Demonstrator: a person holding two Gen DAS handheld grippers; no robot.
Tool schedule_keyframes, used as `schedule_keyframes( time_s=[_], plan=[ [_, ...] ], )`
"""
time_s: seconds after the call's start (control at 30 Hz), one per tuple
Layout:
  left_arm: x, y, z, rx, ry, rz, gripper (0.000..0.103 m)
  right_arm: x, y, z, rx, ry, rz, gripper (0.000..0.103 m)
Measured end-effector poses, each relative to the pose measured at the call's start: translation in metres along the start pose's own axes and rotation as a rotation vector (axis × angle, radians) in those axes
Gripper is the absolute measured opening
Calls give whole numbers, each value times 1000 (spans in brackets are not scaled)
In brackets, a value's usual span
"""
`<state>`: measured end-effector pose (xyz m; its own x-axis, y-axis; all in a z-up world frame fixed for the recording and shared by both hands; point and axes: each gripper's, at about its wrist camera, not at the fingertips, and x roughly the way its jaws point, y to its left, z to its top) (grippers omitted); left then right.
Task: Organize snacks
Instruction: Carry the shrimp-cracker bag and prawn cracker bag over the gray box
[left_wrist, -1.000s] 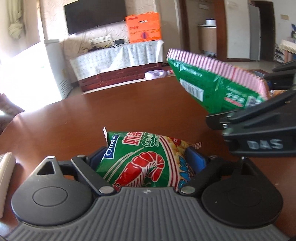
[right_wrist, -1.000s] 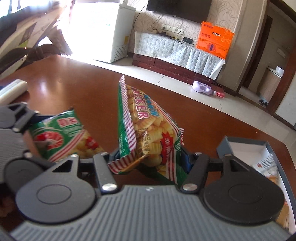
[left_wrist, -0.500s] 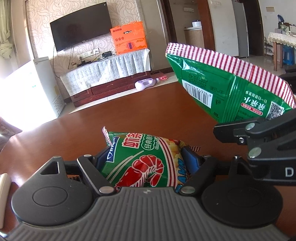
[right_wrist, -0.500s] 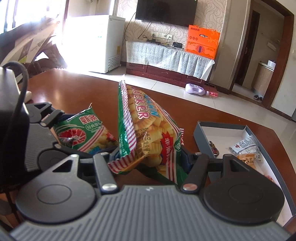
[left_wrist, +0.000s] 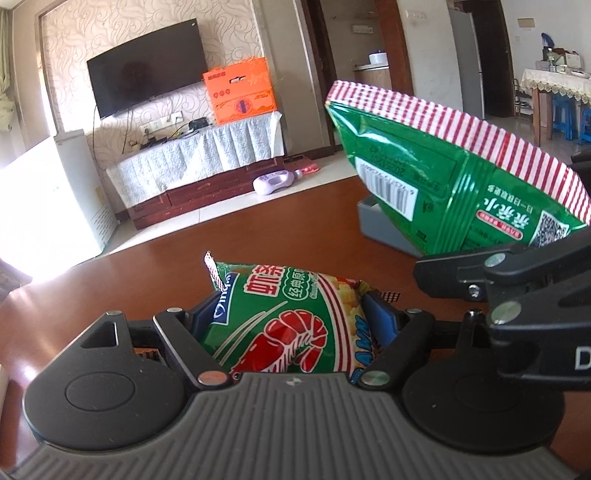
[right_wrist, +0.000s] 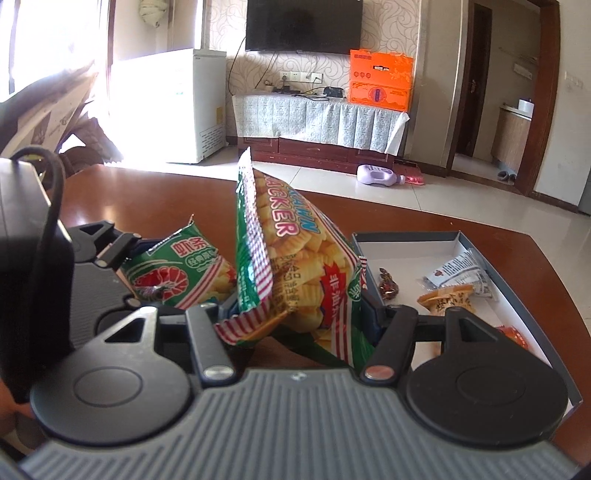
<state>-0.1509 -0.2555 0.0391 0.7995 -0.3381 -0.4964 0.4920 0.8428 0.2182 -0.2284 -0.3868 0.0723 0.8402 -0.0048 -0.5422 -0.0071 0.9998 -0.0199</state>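
My left gripper (left_wrist: 291, 314) is shut on a green prawn cracker bag (left_wrist: 284, 325) with a red shrimp on it, held above the brown table (left_wrist: 155, 266). My right gripper (right_wrist: 299, 306) is shut on a second green prawn cracker bag (right_wrist: 295, 273), tilted up on its edge. That second bag shows from its back in the left wrist view (left_wrist: 454, 184), to the right of and above the first. The left gripper and its bag (right_wrist: 177, 273) appear at the left of the right wrist view. A grey box (right_wrist: 513, 291) lies on the table to the right.
The grey box holds several small snack packets (right_wrist: 458, 273), with white floor (right_wrist: 406, 254) showing at its near end. Its corner (left_wrist: 369, 221) shows behind the raised bag in the left wrist view. The table edge (right_wrist: 546, 251) runs just past the box.
Both grippers, each still holding its bag, have turned and moved to the right. The grey box has come fully into the right wrist view and its corner into the left wrist view.
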Motion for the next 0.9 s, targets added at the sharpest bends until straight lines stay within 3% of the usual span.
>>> schedule_keyframes(
  time_s=[0.57,0.9],
  plan=[
    [4,-63,44,-27,-47,-49,84,-31,-57,-5,63,-60,-68,64],
    [13,-101,67,14,-91,-81,84,-40,-86,-13,102,-78,-97,64]
  ],
)
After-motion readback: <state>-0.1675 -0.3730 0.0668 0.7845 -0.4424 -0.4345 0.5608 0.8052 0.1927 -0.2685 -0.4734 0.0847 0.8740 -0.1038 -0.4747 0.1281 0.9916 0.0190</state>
